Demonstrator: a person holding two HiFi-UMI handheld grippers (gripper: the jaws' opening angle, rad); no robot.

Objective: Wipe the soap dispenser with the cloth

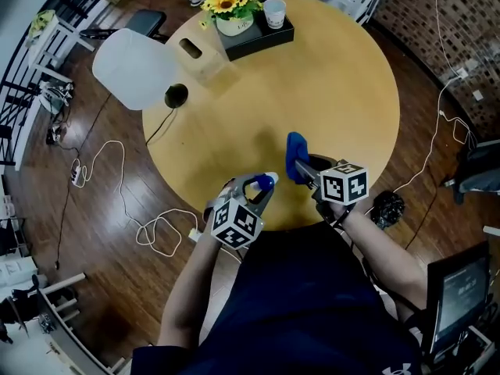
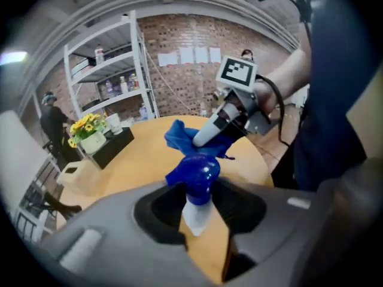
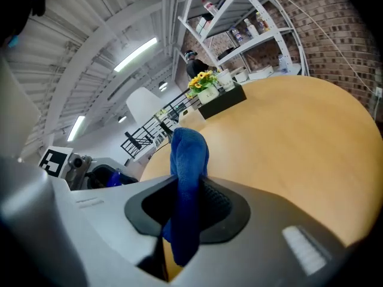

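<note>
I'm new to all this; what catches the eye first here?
Above the near edge of the round wooden table, the left gripper is shut on a small white soap dispenser with a blue pump top, and the right gripper beside it pinches a bright blue cloth. At the far edge, yellow sunflowers in a white pot stand on a black tray.

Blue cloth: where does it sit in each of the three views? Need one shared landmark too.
Head view: cloth lower centre, in the right claw.
Left gripper view: cloth at centre, just above the dispenser and its blue top.
Right gripper view: cloth at centre, upright between the jaws.
Shared landmark: sunflower pot at the table's far side.
</note>
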